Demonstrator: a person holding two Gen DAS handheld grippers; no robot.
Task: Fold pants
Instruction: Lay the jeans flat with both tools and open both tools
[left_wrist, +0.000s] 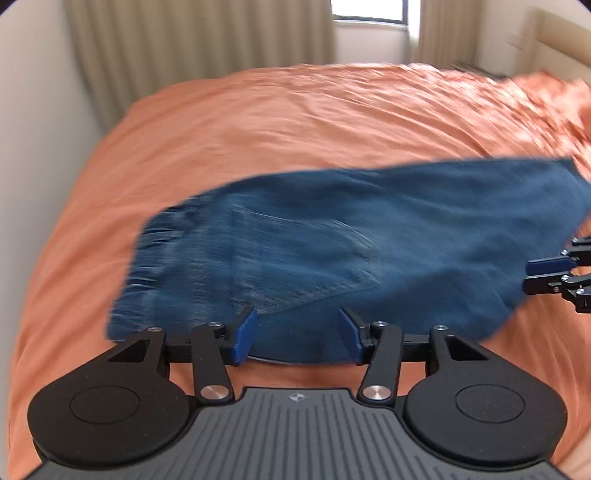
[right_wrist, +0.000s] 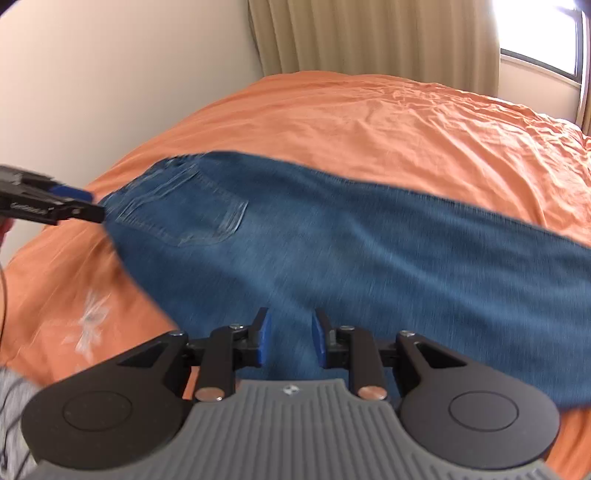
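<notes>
- Jeans (left_wrist: 369, 251) lie flat on the orange bed cover (left_wrist: 295, 122), already doubled leg over leg: one back pocket (right_wrist: 184, 218) faces up, waistband toward the wall side, legs running off toward the window side.
- Both views are motion-blurred, so fine detail on the hems and seams is unreadable.
- Left claw (left_wrist: 297, 332): released, blue pads well apart, nothing between them. It sits at the near edge of the seat area, above the cloth rather than on it.
- Right claw (right_wrist: 290, 341): narrower gap, but pads are apart with daylight between; denim shows behind the gap, not pinched in it. Reads as let go, empty.
- In the right wrist view the left claw comes in from the left, its tip right beside the waistband corner; touching or just short, cannot tell.
- In the left wrist view the right claw shows at the right edge, against the near edge of the legs.
- Why this layout: one claw near each end of the long axis suits either smoothing the lengthwise fold or picking up one end for the crosswise fold.
- Judgement: first fold done, crosswise fold not yet made. Garment is at full length.
- Next move probably needs a pinch through both leg layers at the hem end; catching only the top layer would peel the stack apart.
- Risk: soft, wrinkled cover under the denim may drag along with it.
- Grey sleeve (right_wrist: 14, 398) of the person shows at lower left of the right wrist view.
</notes>
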